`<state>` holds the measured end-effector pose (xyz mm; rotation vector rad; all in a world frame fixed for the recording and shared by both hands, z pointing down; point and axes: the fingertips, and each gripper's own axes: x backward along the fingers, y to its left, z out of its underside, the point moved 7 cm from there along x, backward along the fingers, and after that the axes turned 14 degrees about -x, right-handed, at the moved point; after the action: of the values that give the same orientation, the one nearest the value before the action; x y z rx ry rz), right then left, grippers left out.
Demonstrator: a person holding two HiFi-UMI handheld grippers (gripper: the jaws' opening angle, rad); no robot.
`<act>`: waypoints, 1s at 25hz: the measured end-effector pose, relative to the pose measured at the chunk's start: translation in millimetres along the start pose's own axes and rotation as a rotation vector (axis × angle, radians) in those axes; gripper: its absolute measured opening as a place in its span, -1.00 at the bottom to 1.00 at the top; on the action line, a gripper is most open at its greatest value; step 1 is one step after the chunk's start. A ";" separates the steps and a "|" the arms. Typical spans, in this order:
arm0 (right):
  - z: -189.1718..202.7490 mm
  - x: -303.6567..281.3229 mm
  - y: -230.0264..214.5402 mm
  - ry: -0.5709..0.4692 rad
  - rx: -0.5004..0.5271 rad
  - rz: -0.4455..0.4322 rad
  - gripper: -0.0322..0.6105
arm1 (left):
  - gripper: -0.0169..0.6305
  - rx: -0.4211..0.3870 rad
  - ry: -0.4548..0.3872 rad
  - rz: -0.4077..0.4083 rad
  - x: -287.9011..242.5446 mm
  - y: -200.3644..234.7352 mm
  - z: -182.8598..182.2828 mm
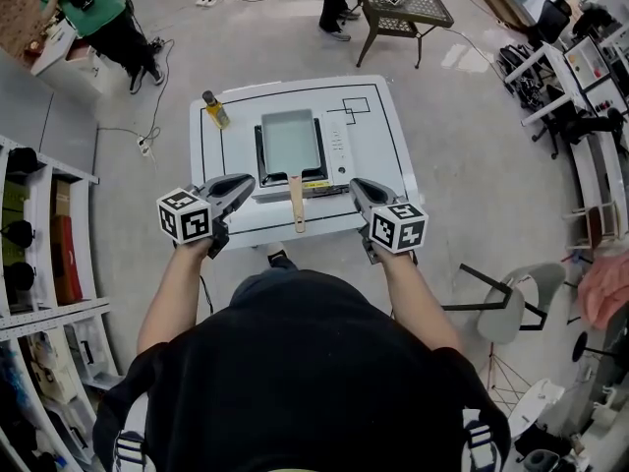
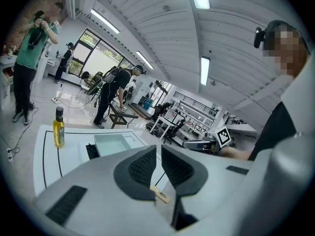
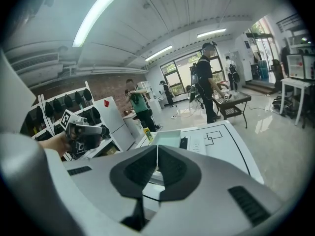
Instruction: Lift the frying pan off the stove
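Not yet started, judging by the layout. At centre of the head view: pan [image 1: 290, 138] flat on stove [image 1: 337, 146], handle [image 1: 296, 203] pointing toward the lower edge and untouched. Just left of the handle: left gripper [image 1: 244, 182], jaws pressed together on nothing. Just right of it: right gripper [image 1: 357, 186], likewise closed and empty. Left to do, seemingly everything: open a gripper, close on the handle, raise the pan clear of the stove.

Oil bottle [image 1: 214, 109] on white table [image 1: 393, 136], far-left corner; metal side table [image 1: 408, 3] beyond.
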<state>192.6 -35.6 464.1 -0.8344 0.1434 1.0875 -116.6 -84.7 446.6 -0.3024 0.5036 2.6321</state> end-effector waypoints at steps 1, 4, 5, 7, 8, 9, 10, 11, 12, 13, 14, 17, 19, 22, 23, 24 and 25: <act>-0.7 -3.1 -0.1 0.001 -0.002 0.000 -0.88 | -0.84 0.002 0.001 0.002 -0.5 2.6 0.2; -3.8 -12.8 1.3 0.005 -0.009 -0.001 -0.88 | -0.84 0.009 0.008 0.010 -2.1 10.6 0.6; -4.6 -15.8 1.9 0.007 -0.012 -0.002 -0.88 | -0.84 0.011 0.010 0.013 -2.8 13.0 0.6; -6.0 -21.7 2.5 0.011 -0.017 -0.004 -0.88 | -0.84 0.014 0.015 0.019 -4.7 17.2 0.6; -6.5 -24.3 2.6 0.014 -0.020 -0.006 -0.88 | -0.84 0.015 0.017 0.022 -5.9 18.8 0.4; -6.9 -26.8 2.5 0.016 -0.023 -0.008 -0.87 | -0.84 0.016 0.019 0.026 -7.4 20.3 0.3; -7.1 -29.5 2.2 0.019 -0.026 -0.009 -0.87 | -0.84 0.017 0.021 0.030 -8.9 21.7 0.3; -7.1 -32.3 1.7 0.022 -0.029 -0.011 -0.87 | -0.84 0.018 0.022 0.034 -10.5 23.1 0.4; -7.0 -35.3 1.1 0.026 -0.033 -0.013 -0.87 | -0.84 0.019 0.024 0.039 -12.0 24.6 0.9; -6.9 -38.2 0.6 0.030 -0.036 -0.014 -0.87 | -0.84 0.021 0.026 0.043 -13.1 26.2 1.8; -6.7 -41.1 0.3 0.034 -0.039 -0.016 -0.87 | -0.83 0.024 0.029 0.046 -14.0 27.7 3.2; -5.9 -48.7 0.1 0.044 -0.052 -0.033 -0.87 | -0.83 0.035 0.042 0.052 -16.8 31.5 9.4; -5.3 -53.6 -0.9 0.050 -0.062 -0.046 -0.84 | -0.83 0.047 0.050 0.056 -19.3 33.6 14.4; -4.5 -61.5 -2.3 0.063 -0.072 -0.053 -0.75 | -0.83 0.062 0.058 0.058 -22.0 38.7 20.3; -4.2 -63.8 -2.3 0.067 -0.074 -0.055 -0.75 | -0.83 0.067 0.060 0.058 -22.5 40.4 21.4; -3.8 -66.0 -2.4 0.071 -0.076 -0.058 -0.74 | -0.83 0.071 0.061 0.060 -23.0 41.9 22.2; -3.3 -68.3 -2.6 0.075 -0.079 -0.060 -0.73 | -0.83 0.075 0.061 0.062 -23.7 43.3 22.8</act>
<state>162.4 -87.7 496.5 -0.9455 0.1380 1.0108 -118.6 -121.0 487.1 -0.3495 0.6401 2.6628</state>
